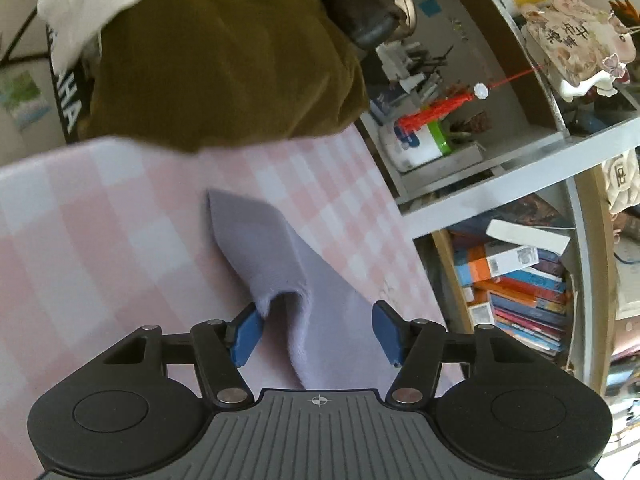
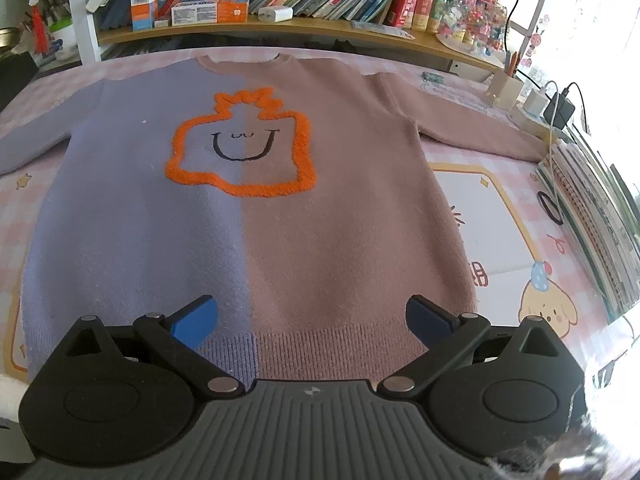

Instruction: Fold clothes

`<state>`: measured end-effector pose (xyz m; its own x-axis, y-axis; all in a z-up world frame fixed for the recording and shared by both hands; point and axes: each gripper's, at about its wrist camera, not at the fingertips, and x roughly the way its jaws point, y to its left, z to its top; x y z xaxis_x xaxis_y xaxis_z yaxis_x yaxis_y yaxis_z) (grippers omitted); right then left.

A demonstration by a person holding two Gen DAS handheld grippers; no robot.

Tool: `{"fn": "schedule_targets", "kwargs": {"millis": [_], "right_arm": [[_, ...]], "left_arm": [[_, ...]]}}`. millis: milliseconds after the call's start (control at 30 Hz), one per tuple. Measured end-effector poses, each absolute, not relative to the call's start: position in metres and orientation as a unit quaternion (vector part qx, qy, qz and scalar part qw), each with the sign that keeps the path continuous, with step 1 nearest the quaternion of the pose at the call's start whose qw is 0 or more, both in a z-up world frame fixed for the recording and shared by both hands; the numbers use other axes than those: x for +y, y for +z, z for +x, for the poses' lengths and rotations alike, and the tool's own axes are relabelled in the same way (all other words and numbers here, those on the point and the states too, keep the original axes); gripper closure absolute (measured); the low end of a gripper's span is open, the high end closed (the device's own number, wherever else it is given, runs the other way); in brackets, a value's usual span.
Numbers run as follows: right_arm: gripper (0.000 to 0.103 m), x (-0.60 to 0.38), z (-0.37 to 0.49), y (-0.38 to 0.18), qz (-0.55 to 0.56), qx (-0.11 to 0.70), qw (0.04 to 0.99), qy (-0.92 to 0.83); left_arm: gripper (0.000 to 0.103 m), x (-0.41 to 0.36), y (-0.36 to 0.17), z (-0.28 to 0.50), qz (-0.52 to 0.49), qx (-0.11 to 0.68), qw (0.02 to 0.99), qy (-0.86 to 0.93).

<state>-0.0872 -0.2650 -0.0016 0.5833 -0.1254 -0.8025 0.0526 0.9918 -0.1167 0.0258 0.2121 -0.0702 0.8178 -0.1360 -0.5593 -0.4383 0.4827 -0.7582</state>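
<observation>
A sweater (image 2: 248, 216), lilac on its left half and dusty pink on its right, lies flat and face up on the pink checked table, with an orange outline face on the chest. Both sleeves are spread out sideways. My right gripper (image 2: 312, 322) is open, hovering over the ribbed bottom hem near the middle. In the left wrist view the lilac sleeve (image 1: 272, 256) lies on the table, its cuff end pointing away. My left gripper (image 1: 318, 336) is open, its jaws either side of a raised fold of the sleeve, the left fingertip (image 1: 246, 334) touching the fabric.
A bookshelf (image 2: 280, 28) full of books runs along the table's far edge. Stacked books (image 2: 592, 216), a charger and cables (image 2: 560, 108) sit at the right edge. In the left wrist view an olive garment (image 1: 216, 60) lies at the table's far end beside cluttered shelves (image 1: 500, 168).
</observation>
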Motion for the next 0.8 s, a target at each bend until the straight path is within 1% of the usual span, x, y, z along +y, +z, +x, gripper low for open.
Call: {"fn": "schedule_targets", "kwargs": {"millis": [67, 167, 233, 367, 467, 567, 633, 800], "right_arm": [[0.002, -0.265, -0.087, -0.002, -0.04, 0.453, 0.889, -0.05], [0.002, -0.265, -0.087, -0.002, -0.038, 0.453, 0.889, -0.05], [0.002, -0.265, -0.087, -0.001, -0.039, 0.452, 0.89, -0.05], [0.002, -0.268, -0.089, -0.002, -0.035, 0.452, 0.89, -0.056], [0.002, -0.271, -0.088, -0.002, -0.032, 0.453, 0.889, -0.058], [0.002, -0.268, -0.087, -0.002, -0.039, 0.453, 0.889, -0.05], [0.002, -0.266, -0.086, -0.002, -0.043, 0.454, 0.889, -0.043], [0.002, -0.267, -0.086, -0.002, -0.047, 0.453, 0.89, -0.036]], "left_arm": [[0.045, 0.211, -0.074, 0.027, -0.53, 0.283, 0.795, 0.085], [0.049, 0.207, -0.077, 0.031, -0.537, 0.285, 0.789, 0.08], [0.056, 0.212, -0.078, 0.029, -0.538, 0.279, 0.79, 0.093], [0.062, 0.228, -0.078, 0.022, -0.539, 0.265, 0.791, 0.119], [0.071, 0.237, -0.078, 0.016, -0.536, 0.259, 0.792, 0.139], [0.083, 0.24, -0.08, 0.014, -0.533, 0.26, 0.791, 0.15], [0.1, 0.241, -0.082, 0.014, -0.532, 0.263, 0.79, 0.156], [0.1, 0.236, -0.068, 0.007, -0.524, 0.241, 0.805, 0.141]]}}
